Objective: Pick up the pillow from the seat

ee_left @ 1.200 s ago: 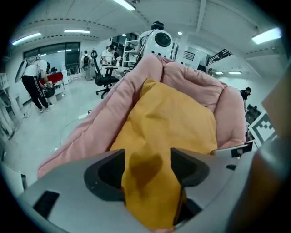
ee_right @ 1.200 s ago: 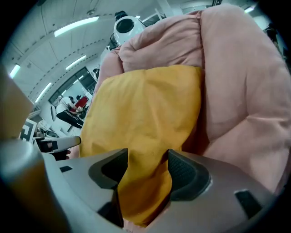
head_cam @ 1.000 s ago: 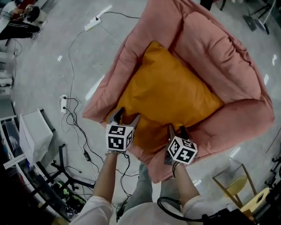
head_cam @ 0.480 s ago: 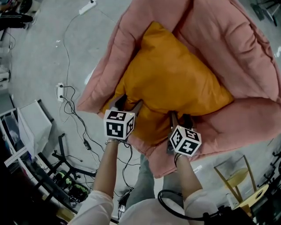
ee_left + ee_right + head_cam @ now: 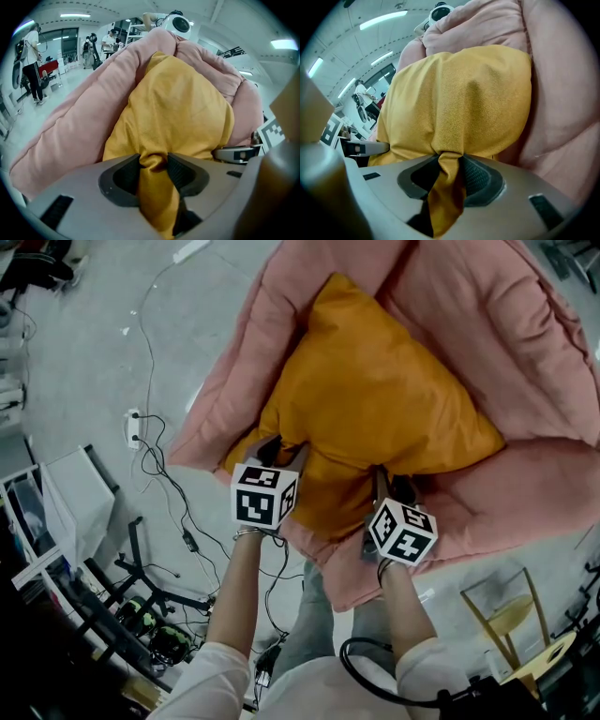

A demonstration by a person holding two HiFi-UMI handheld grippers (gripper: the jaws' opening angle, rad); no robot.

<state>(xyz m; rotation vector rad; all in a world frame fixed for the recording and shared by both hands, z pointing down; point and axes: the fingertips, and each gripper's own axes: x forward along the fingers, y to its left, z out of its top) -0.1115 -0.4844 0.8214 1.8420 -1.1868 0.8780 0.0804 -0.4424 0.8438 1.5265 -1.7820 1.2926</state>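
Observation:
A mustard-yellow pillow (image 5: pixel 375 399) lies in a pink padded seat (image 5: pixel 487 324). My left gripper (image 5: pixel 281 448) is at the pillow's near left edge; its jaws have just been closing and now pinch a fold of the yellow cover (image 5: pixel 154 187). My right gripper (image 5: pixel 392 486) is at the near right edge, its jaws also just closed onto a fold of the cover (image 5: pixel 445 192). In both gripper views the pillow (image 5: pixel 178 108) (image 5: pixel 459 98) bulges up beyond the jaws against the pink cushion (image 5: pixel 70 131) (image 5: pixel 562 108).
Grey floor (image 5: pixel 84 362) at the left carries black cables (image 5: pixel 159 474) and a power strip (image 5: pixel 134 427). A white box (image 5: pixel 70 507) and dark stands (image 5: pixel 141 606) are at lower left. A yellow chair (image 5: pixel 511 615) stands at lower right. People stand far off in the left gripper view.
Both grippers have sunk onto the pillow's near edge and their jaws have closed, gathering folds of yellow cover. The seat and pillow sit higher in the head view.

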